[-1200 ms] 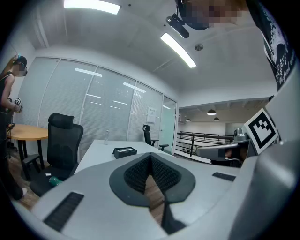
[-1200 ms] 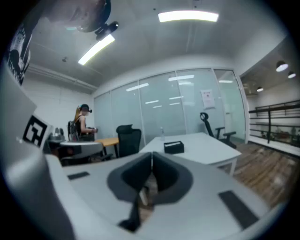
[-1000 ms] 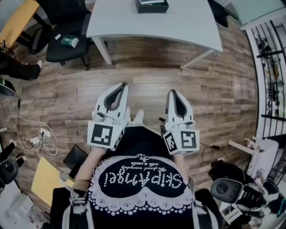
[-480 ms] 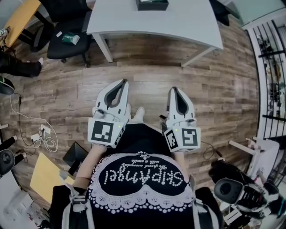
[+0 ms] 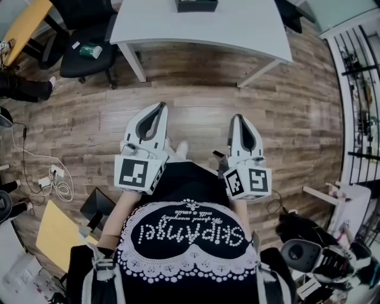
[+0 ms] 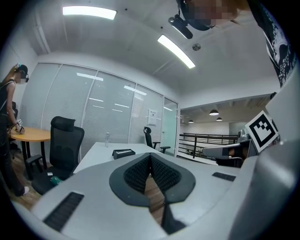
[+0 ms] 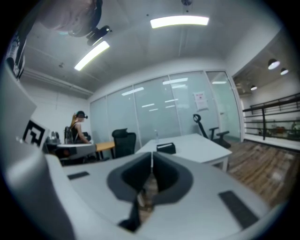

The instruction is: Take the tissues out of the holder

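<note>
The white left gripper point(image 5: 161, 107) and right gripper point(image 5: 237, 117), fingers closed on nothing, point over the wooden floor point(image 5: 291, 113) toward the dark rectangular tissue holder point(image 5: 196, 5), well ahead on the white desk point(image 5: 237, 35), neither clearly nearer.

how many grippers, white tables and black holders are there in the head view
grippers: 2 (left gripper, right gripper)
white table: 1
black holder: 1
total: 4
</note>
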The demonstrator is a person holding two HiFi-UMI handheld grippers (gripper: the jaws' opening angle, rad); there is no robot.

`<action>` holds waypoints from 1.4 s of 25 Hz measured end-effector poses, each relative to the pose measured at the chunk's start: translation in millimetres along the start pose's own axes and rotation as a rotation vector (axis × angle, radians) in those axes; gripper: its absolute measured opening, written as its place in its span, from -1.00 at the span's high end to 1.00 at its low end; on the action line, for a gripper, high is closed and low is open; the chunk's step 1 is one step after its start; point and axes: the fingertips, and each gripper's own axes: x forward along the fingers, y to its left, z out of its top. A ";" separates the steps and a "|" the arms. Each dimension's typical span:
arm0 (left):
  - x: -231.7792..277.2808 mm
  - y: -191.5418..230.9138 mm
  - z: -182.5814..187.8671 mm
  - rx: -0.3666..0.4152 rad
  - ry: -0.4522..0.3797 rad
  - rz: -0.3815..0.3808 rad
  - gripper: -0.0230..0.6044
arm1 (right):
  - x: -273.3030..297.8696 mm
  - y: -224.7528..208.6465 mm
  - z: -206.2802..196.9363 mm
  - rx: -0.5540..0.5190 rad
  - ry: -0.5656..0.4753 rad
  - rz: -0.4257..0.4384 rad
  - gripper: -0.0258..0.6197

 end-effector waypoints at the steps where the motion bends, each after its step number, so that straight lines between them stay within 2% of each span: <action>1: 0.3 1.7 0.2 0.005 -0.001 0.012 0.85 | -2.0 -4.5 0.3 0.000 0.000 -0.006 0.82; 9: -4.3 10.6 1.4 0.022 -0.008 0.079 0.85 | -19.4 -26.2 -4.1 0.010 0.024 -0.030 0.82; 13: 8.6 32.2 -7.3 0.017 0.012 0.097 0.85 | 1.6 -27.7 -20.2 0.026 0.056 -0.036 0.82; 19: 21.9 34.3 -5.3 0.008 0.025 0.085 0.85 | 17.6 -26.8 -16.6 0.023 0.079 -0.024 0.82; 25: 67.0 63.3 -3.9 -0.007 0.063 0.060 0.85 | 68.6 -24.7 -11.9 0.035 0.101 -0.031 0.82; 29: 104.1 82.8 5.0 -0.016 0.045 0.018 0.85 | 114.3 -25.8 0.6 0.028 0.093 -0.026 0.82; 35: 149.8 124.5 23.2 0.000 0.024 0.002 0.85 | 177.3 -24.3 25.4 0.023 0.043 -0.037 0.82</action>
